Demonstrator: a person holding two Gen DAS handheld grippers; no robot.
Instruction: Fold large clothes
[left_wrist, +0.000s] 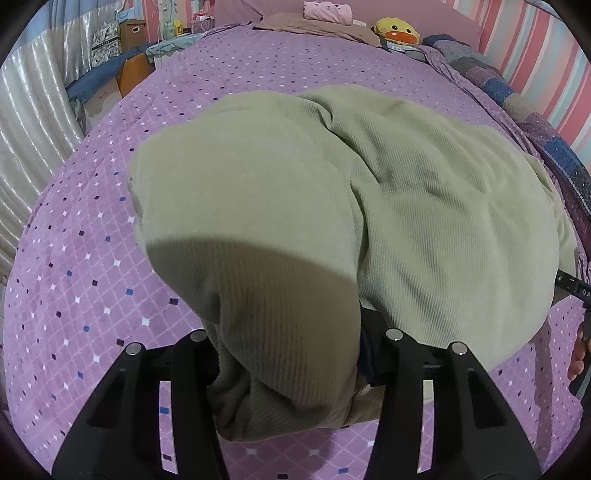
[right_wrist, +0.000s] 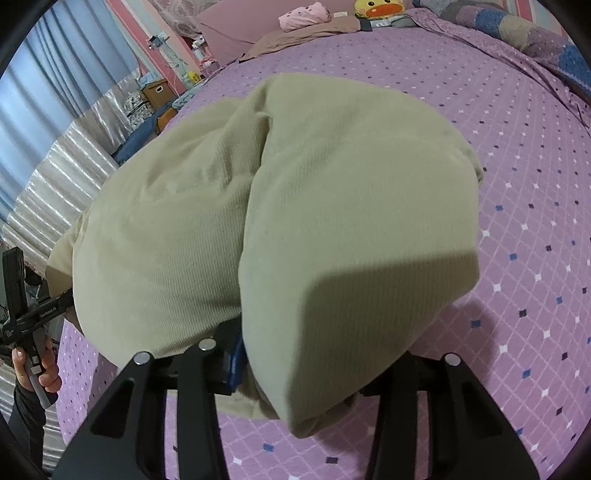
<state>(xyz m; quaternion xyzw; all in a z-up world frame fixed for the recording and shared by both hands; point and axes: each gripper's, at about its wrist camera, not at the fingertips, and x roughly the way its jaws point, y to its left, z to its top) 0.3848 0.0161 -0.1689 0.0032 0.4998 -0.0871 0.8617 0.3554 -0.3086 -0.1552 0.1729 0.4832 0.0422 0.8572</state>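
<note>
A large pale green ribbed garment (left_wrist: 406, 206) lies on the purple bed, its near edge lifted and folded over. My left gripper (left_wrist: 291, 369) is shut on the garment's near left fold, which drapes over and hides the fingertips. My right gripper (right_wrist: 306, 376) is shut on the garment (right_wrist: 332, 206) at its near right fold; the cloth hides its fingertips too. In the right wrist view the left gripper's handle and the hand holding it show at the far left (right_wrist: 33, 321). In the left wrist view the right gripper's handle shows at the right edge (left_wrist: 576, 291).
The purple diamond-patterned bedspread (left_wrist: 92, 258) surrounds the garment. At the head lie a brown pillow (left_wrist: 317, 26), a pink plush (left_wrist: 327, 11) and a yellow duck plush (left_wrist: 397, 31). A patchwork blanket (left_wrist: 517, 107) lies along the right side. Curtains and boxes stand to the left.
</note>
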